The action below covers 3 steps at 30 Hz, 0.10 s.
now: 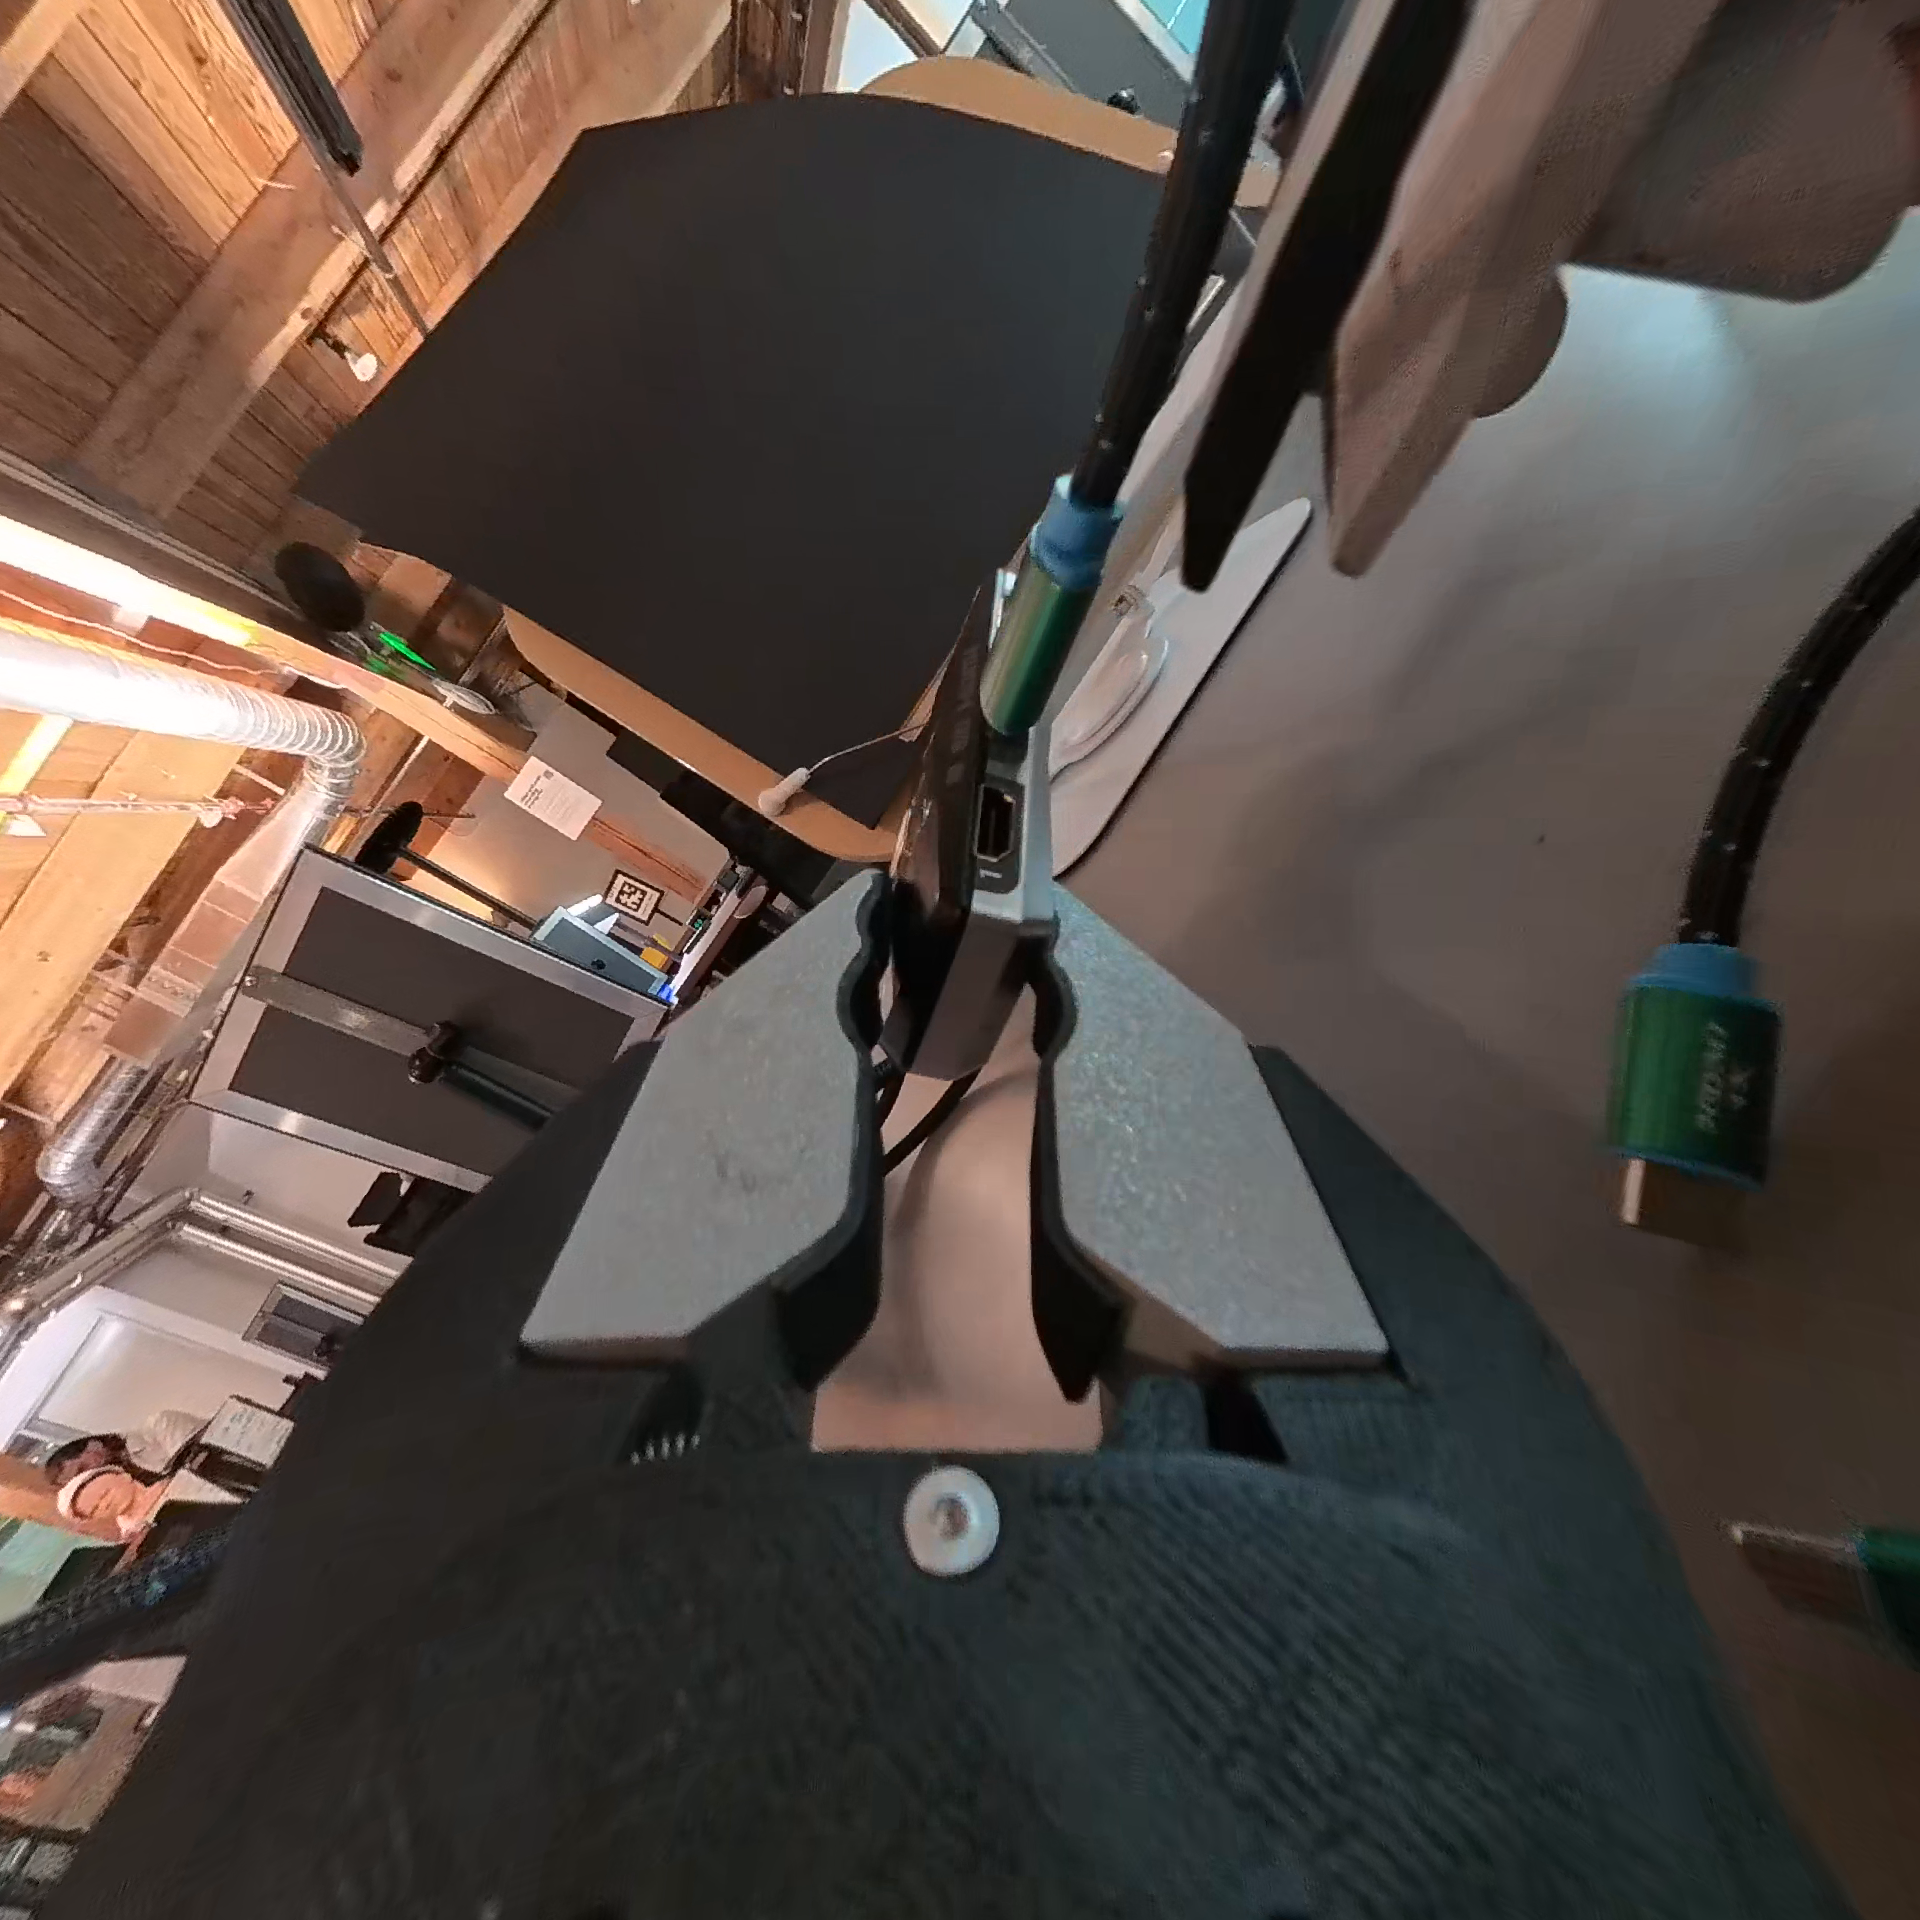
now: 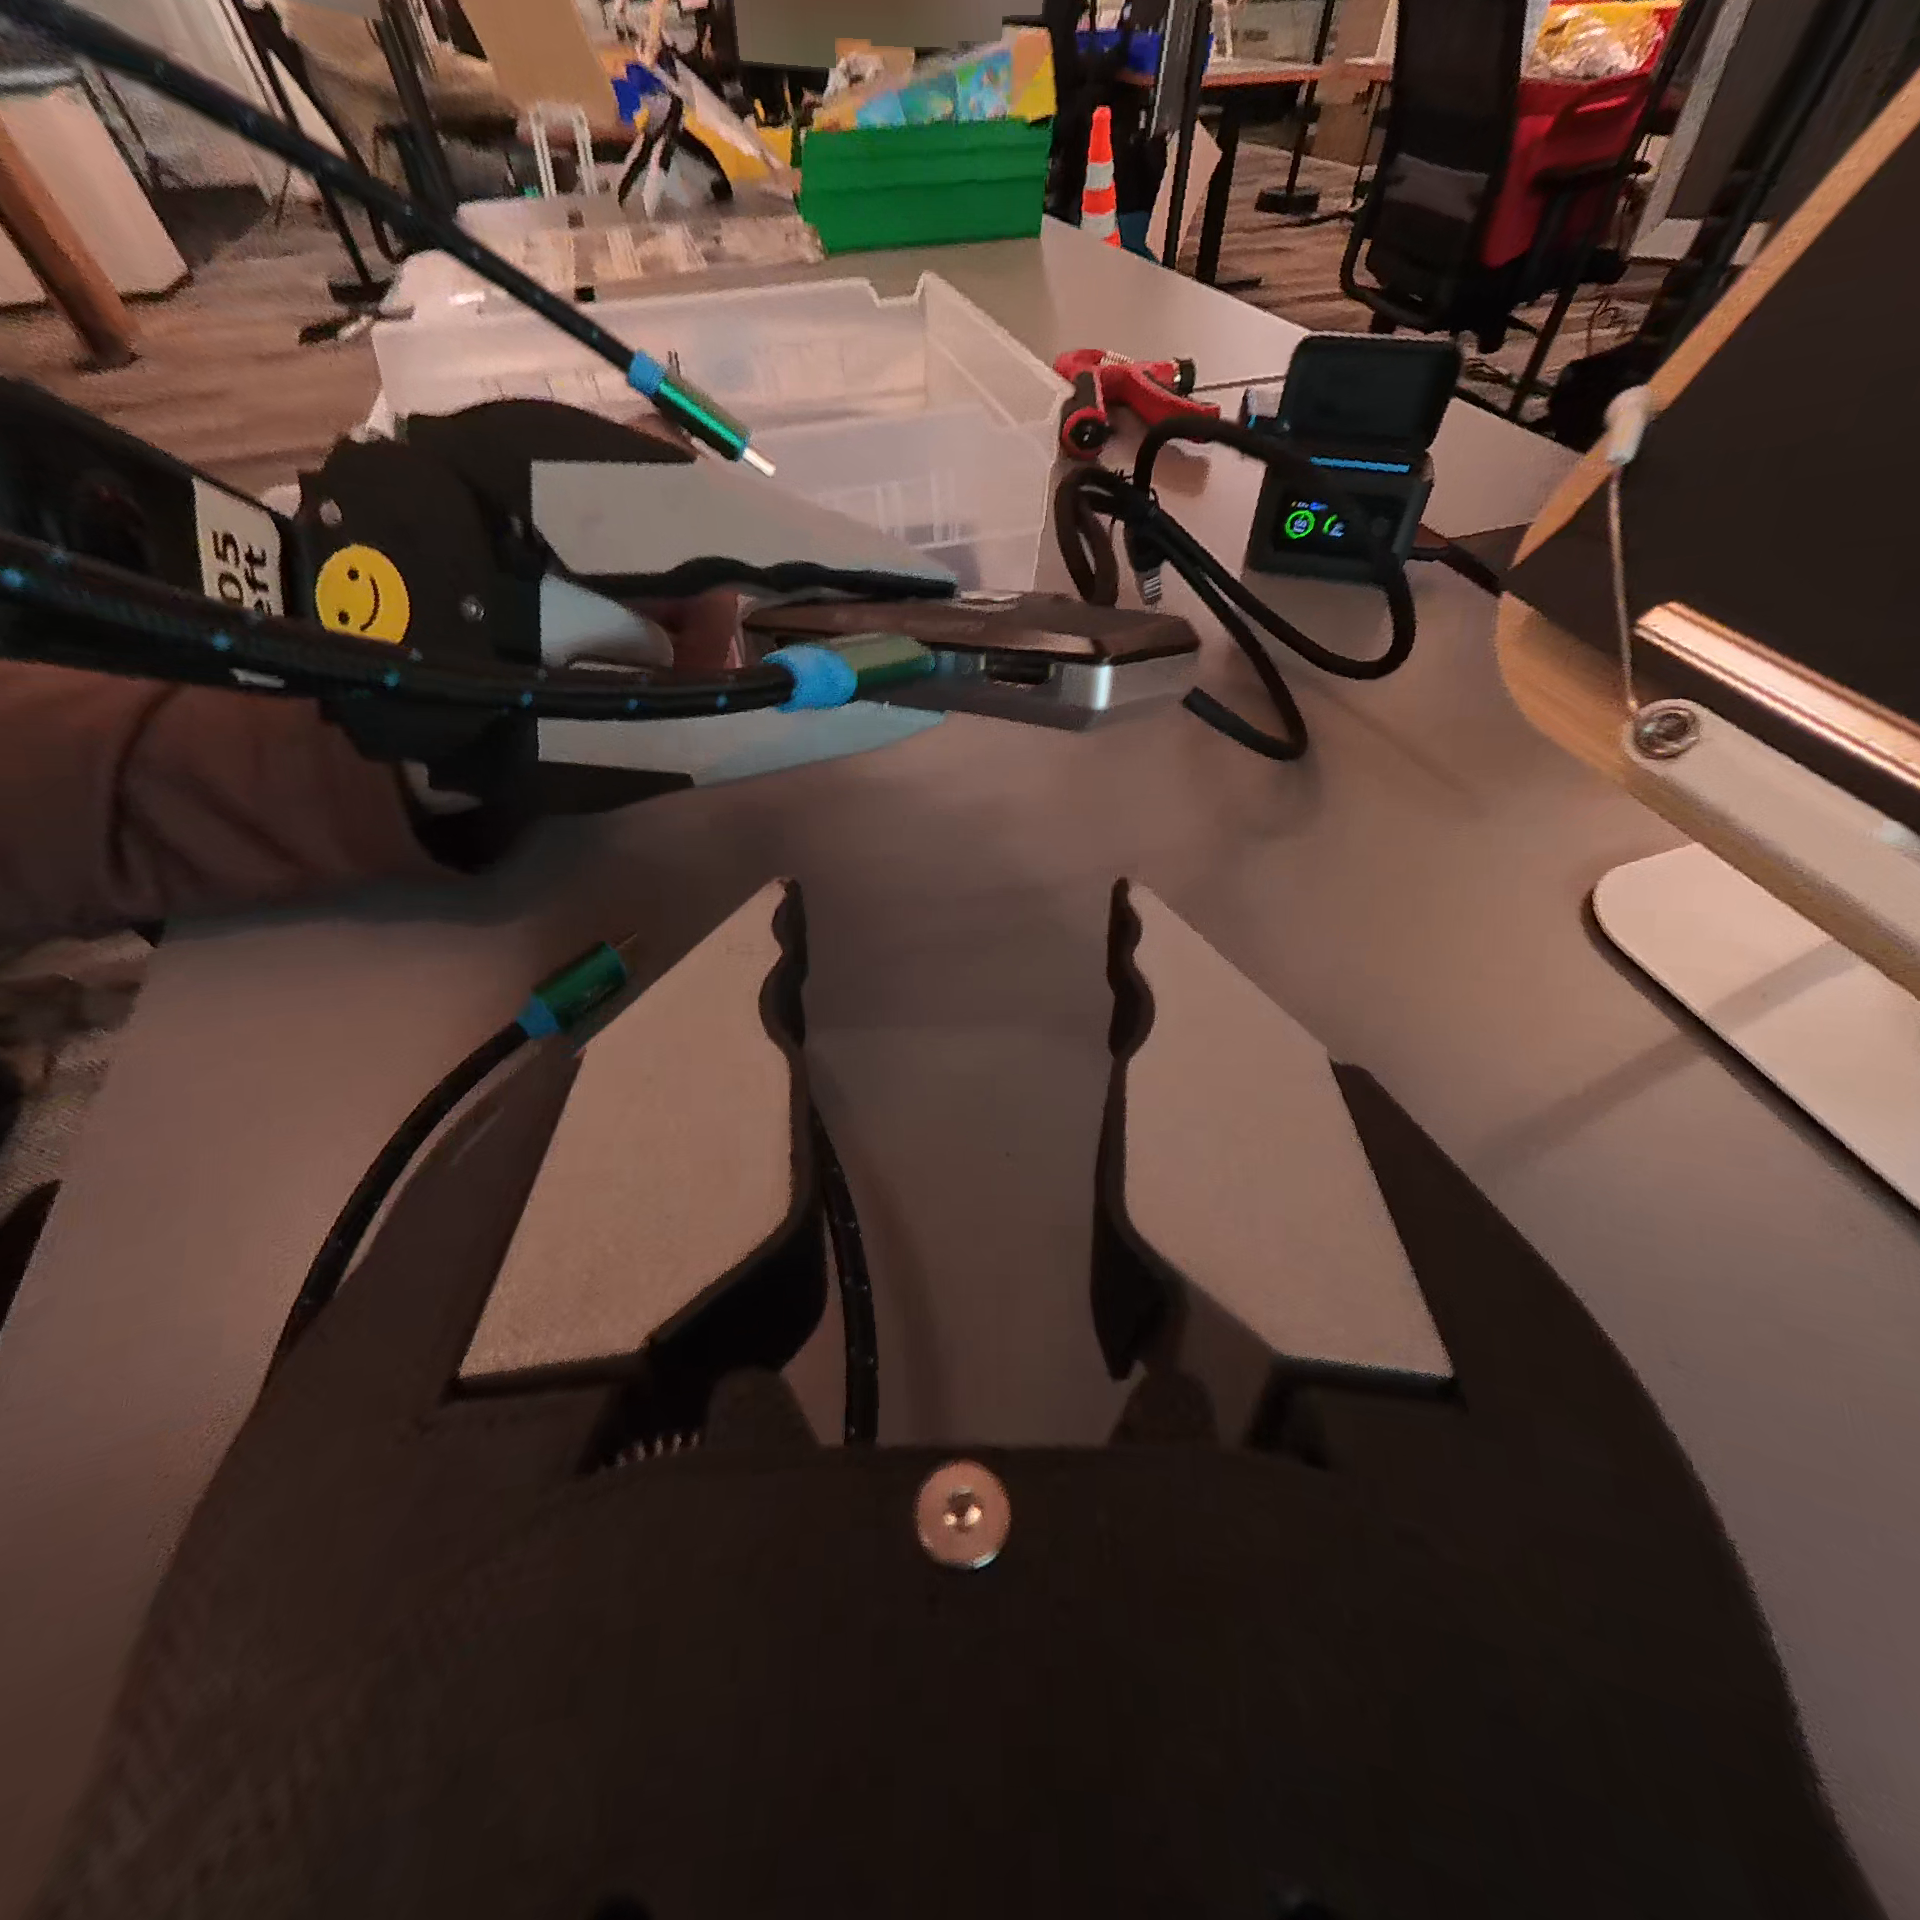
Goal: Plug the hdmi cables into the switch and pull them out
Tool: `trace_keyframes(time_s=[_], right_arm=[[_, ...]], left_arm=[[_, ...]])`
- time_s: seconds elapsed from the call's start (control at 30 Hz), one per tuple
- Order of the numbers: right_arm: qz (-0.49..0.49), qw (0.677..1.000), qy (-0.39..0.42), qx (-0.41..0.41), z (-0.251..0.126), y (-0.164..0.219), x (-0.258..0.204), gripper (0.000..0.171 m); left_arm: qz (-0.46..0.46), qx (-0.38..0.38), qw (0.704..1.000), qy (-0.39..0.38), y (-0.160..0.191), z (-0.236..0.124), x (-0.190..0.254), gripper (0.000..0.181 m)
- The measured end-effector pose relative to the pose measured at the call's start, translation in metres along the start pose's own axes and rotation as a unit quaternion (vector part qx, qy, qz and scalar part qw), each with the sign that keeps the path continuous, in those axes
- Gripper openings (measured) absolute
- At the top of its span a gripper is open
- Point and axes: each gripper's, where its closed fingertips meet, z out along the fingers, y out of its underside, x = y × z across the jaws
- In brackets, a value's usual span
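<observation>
My left gripper (image 1: 961,904) is shut on one end of the HDMI switch (image 1: 951,769), a flat box with a dark top and silver sides, and holds it above the table. One green HDMI plug (image 1: 1023,644) sits in a port; the port (image 1: 997,831) beside it is empty. In the right wrist view the left gripper (image 2: 935,660) holds the switch (image 2: 1081,665) with the plug (image 2: 862,665) in it. My right gripper (image 2: 956,935) is open and empty, short of the switch. A loose plug (image 2: 582,987) lies left of it; another (image 2: 707,416) hangs in the air.
On the grey table (image 2: 1039,831) stand a clear plastic bin (image 2: 935,416), a red hand grip (image 2: 1132,395), a black device with a lit screen (image 2: 1340,488) and a coiled black cable (image 2: 1195,582). A monitor foot (image 2: 1766,987) is at right. Two loose plugs (image 1: 1683,1081) lie by the left gripper. The tips of one gripper are about 7 cm away from the tips of the other.
</observation>
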Motion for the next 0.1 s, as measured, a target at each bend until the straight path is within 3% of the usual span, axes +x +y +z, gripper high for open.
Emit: trace_keyframes(time_s=[0.1], right_arm=[[-0.006,1.000,-0.026,-0.016,0.0057,0.0065,-0.0106,0.054]], left_arm=[[-0.003,-0.001,1.000,-0.002,0.0002,0.0000,-0.0014,0.023]])
